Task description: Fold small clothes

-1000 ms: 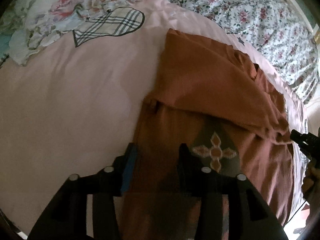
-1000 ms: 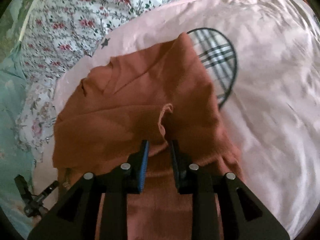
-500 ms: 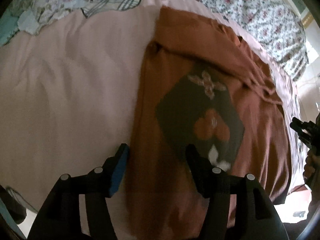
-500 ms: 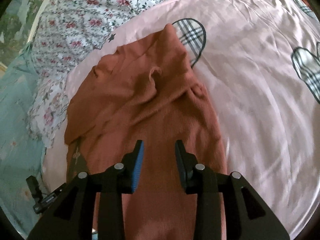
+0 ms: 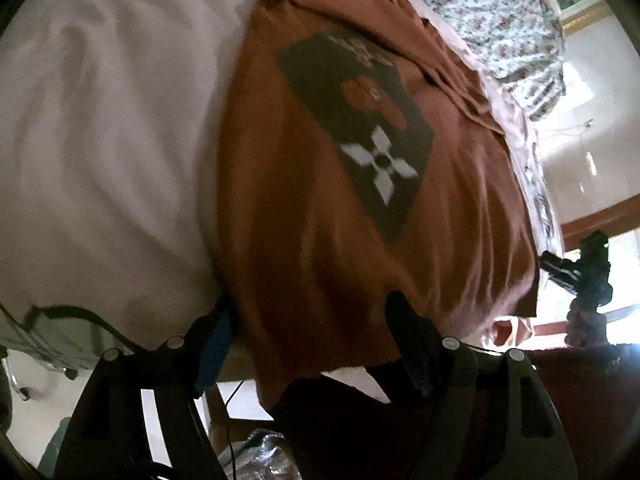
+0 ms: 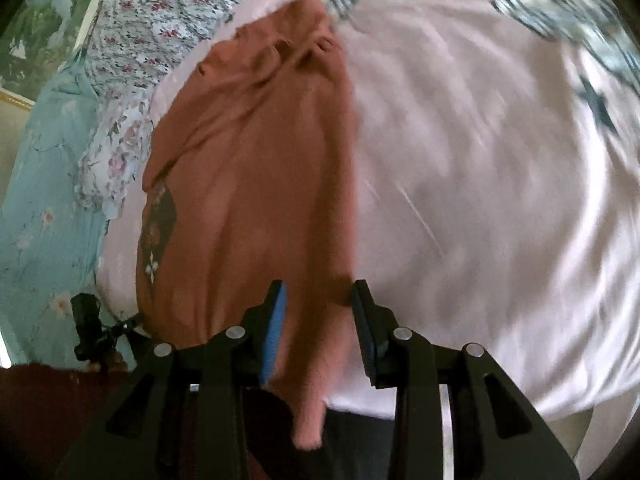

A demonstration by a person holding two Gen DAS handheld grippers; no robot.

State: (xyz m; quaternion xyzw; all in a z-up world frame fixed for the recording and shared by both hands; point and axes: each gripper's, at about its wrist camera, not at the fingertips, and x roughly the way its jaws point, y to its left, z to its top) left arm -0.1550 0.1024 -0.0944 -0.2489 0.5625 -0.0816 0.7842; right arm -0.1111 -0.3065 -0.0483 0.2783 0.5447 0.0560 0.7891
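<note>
- My left gripper (image 5: 308, 344): jaws spread wide, low at the near edge of the bed. The hem of the rust-brown shirt (image 5: 360, 184) hangs over that edge between the two fingers; I see neither pad pressing it.
- My right gripper (image 6: 318, 320): also spread, nothing pinched. The shirt's right edge runs down between its fingers, and a narrow strip of cloth dangles below them.
- Shirt lies lengthwise on the pink bedsheet (image 6: 480, 160), collar end far from me, hem end near. Upper part looks folded over, with wrinkles near the top.
- Dark diamond print (image 5: 360, 128) with a white cross-flower faces up in the left view.
- Floral quilt (image 6: 160, 8) bunched beyond the sheet's far side.
- The right view is blurred toward the right.
</note>
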